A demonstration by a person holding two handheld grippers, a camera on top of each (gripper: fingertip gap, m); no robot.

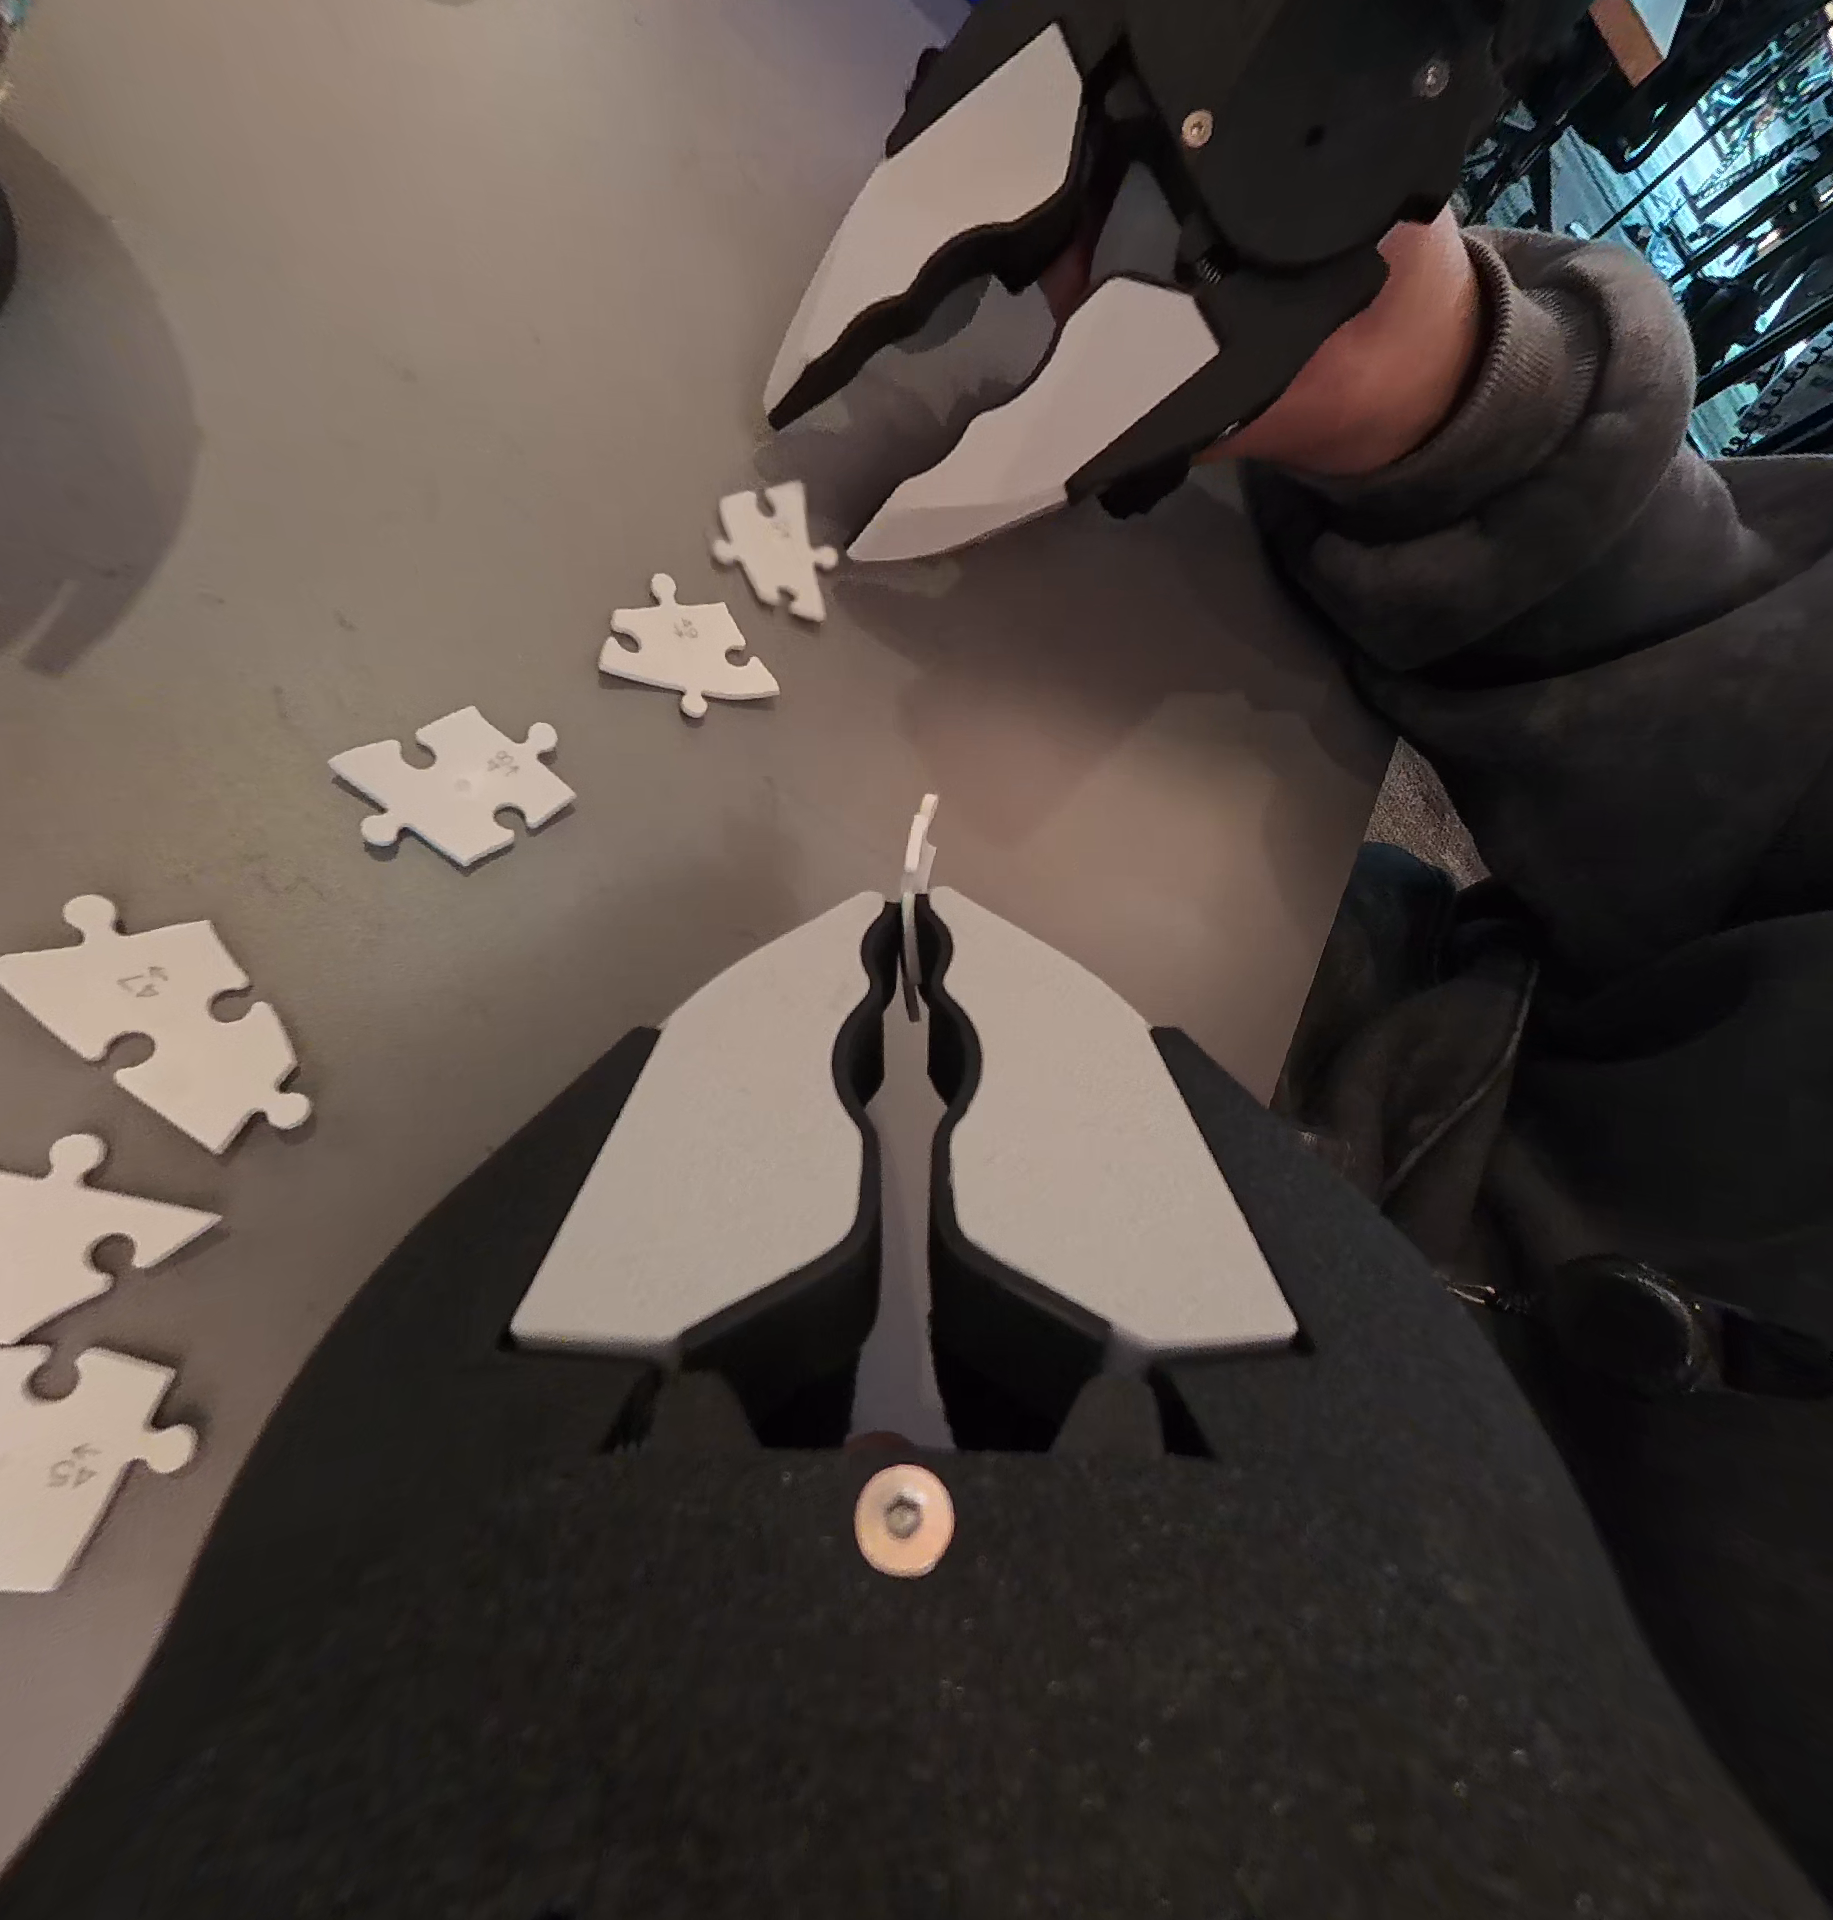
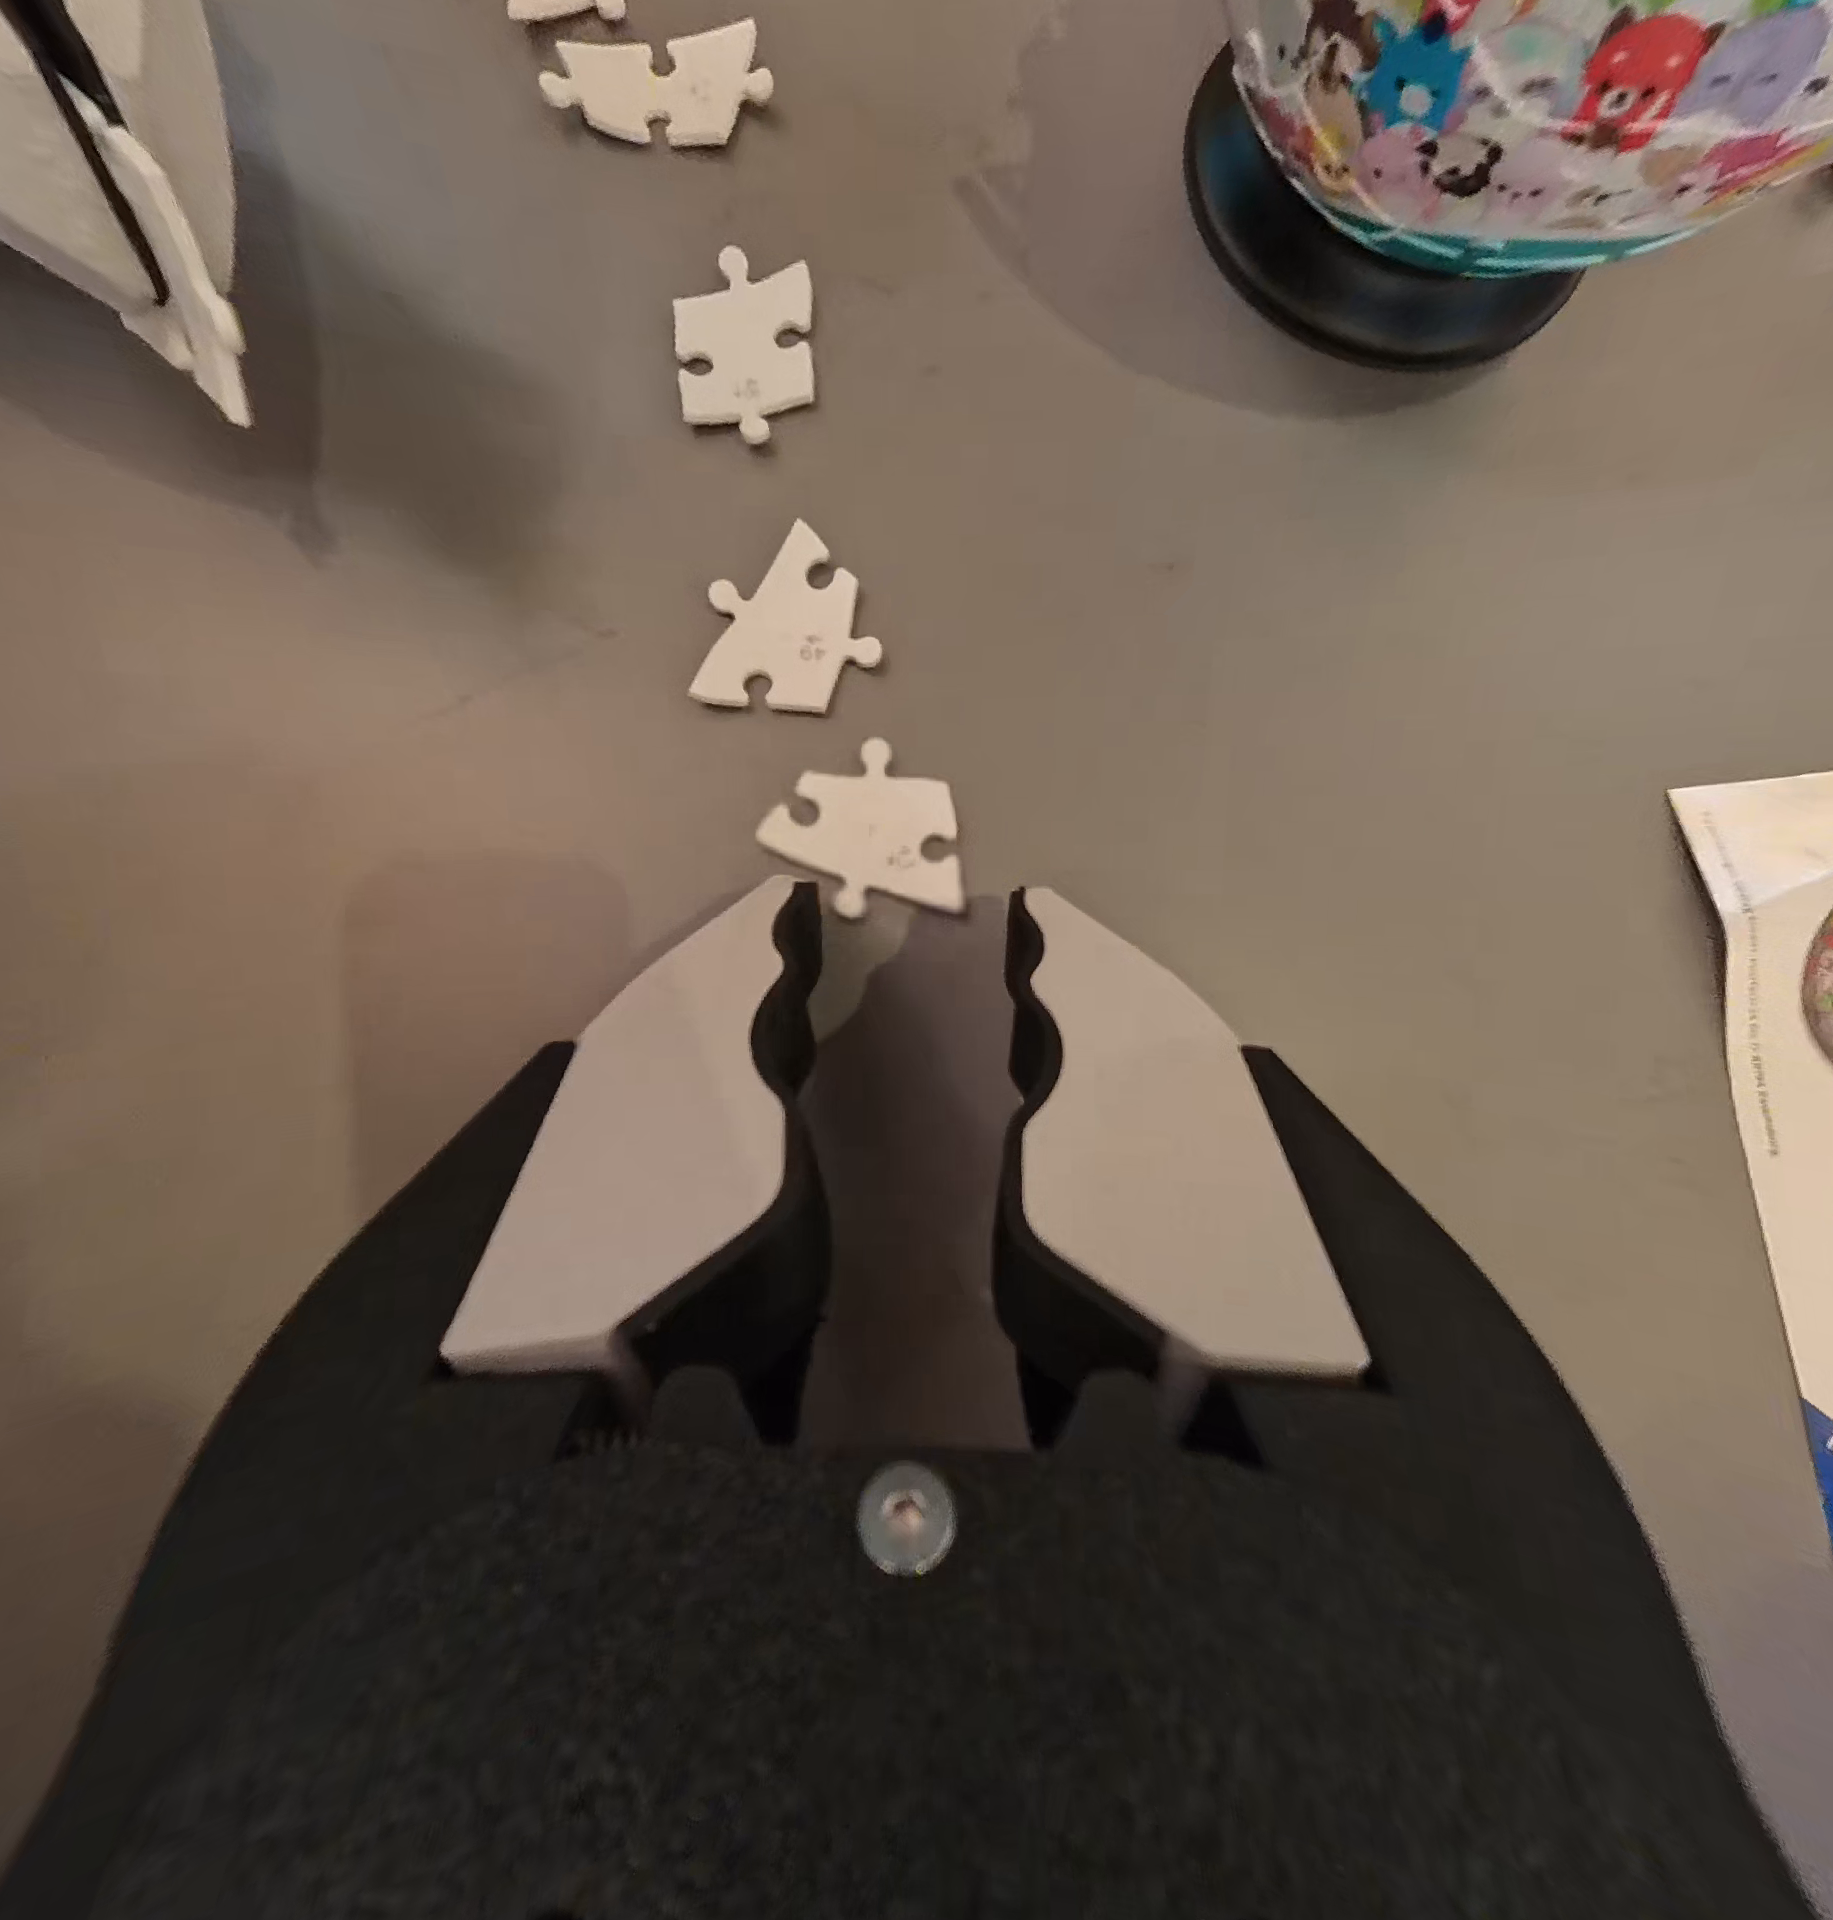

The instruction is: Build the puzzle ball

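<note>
Left gripper (image 1: 917, 914) is clamped on one white piece (image 1: 920, 847), held edge-on between the tips, most of it standing proud of them. Right gripper (image 2: 912, 904) is spread wide and empty, tips low over the bench (image 2: 1307, 644), just short of the nearest loose piece (image 2: 870, 836).

The other pieces lie printed side down in a loose row, well apart from each other: next piece (image 2: 782, 634), then third piece (image 2: 746, 348). The ball (image 2: 1535, 114), partly built and brightly printed, sits on a dark stand (image 2: 1359, 301) at the far right of the bench. A leaflet (image 2: 1785, 1039) lies at the right edge.

Handling, judged:
- Pieces look thin, light, stiff and slightly curved; smooth faces, so likely to slide on the bench rather than lift.
- Flat-lying piece offers no edge to pinch from above. Best bet: tilt the tips in and take it across its broad body, clear of tabs and sockets.
- Tabs are the weak points; hard squeeze there risks bending.
- The ball looks hollow and may roll off the stand if pushed.
</note>
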